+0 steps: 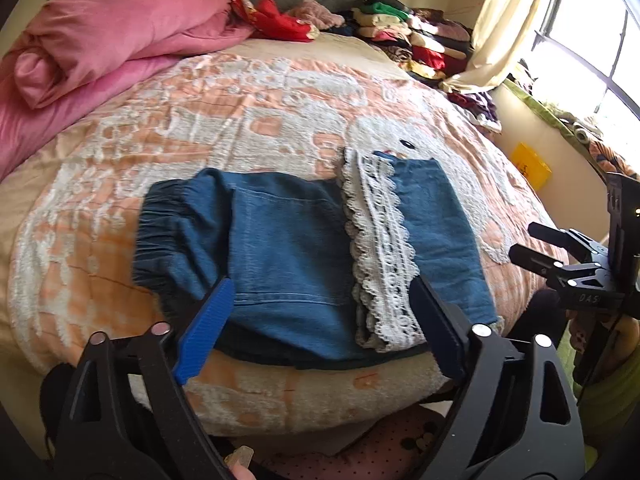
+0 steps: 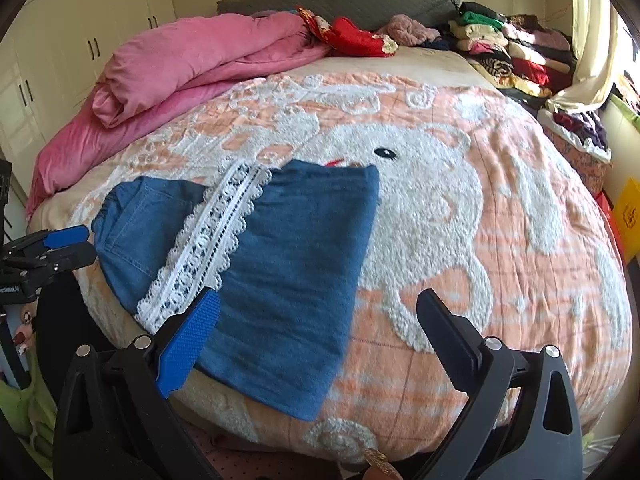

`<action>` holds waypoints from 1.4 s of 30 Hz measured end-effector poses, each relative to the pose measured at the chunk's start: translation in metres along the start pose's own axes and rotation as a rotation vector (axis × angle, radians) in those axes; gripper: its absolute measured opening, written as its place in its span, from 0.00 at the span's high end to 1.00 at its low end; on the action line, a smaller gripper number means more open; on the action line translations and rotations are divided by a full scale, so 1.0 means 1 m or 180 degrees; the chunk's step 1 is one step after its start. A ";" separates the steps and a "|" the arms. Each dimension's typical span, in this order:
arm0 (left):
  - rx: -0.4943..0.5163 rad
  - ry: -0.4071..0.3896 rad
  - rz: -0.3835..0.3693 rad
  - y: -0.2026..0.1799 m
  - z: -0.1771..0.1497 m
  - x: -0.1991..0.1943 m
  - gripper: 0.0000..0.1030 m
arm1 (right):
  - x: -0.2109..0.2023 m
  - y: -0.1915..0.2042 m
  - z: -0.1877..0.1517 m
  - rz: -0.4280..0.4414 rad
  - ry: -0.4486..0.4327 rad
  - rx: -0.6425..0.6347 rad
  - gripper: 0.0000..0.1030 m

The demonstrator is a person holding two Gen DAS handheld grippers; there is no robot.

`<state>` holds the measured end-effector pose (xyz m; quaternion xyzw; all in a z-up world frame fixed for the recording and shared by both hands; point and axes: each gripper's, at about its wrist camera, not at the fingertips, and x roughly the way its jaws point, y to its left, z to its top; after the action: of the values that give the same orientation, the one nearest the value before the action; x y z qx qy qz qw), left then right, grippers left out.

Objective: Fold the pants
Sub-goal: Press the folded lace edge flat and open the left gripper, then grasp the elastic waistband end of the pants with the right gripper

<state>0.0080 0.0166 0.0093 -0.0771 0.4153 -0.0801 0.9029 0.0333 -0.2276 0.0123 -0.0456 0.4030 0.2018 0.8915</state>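
Observation:
Blue denim pants point(image 1: 288, 256) with a white lace hem point(image 1: 380, 256) lie folded on the bed near its front edge; the elastic waistband point(image 1: 160, 232) is at the left. In the right wrist view the pants point(image 2: 292, 280) show with the lace hem point(image 2: 212, 252) laid across them. My left gripper point(image 1: 324, 320) is open and empty, hovering just above the pants' near edge. My right gripper point(image 2: 316, 332) is open and empty above the pants' right part. The right gripper also shows at the right edge of the left wrist view point(image 1: 560, 256).
The bed has an orange and white blanket point(image 2: 460, 208). A pink quilt point(image 1: 100, 48) is heaped at the back left. Stacks of folded clothes point(image 1: 416, 36) sit at the back right by the curtain point(image 1: 508, 20). White cupboards point(image 2: 60, 40) stand on the left.

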 end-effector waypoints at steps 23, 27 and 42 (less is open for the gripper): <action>-0.0382 0.0009 0.0165 0.062 -0.015 -0.004 0.15 | 0.036 0.092 0.080 0.0431 -0.0077 -0.0707 0.04; -0.0460 0.0016 0.0173 0.073 -0.017 -0.004 0.13 | 0.045 0.111 0.089 0.0582 -0.0052 -0.0817 0.04; -0.0699 0.0182 -0.0078 0.086 -0.025 0.016 0.25 | 0.097 0.166 0.121 0.0995 0.0291 -0.1234 0.04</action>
<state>0.0062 0.0950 -0.0367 -0.1783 0.4462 -0.0473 0.8757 0.1100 -0.0150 0.0355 -0.1620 0.3989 0.4084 0.8049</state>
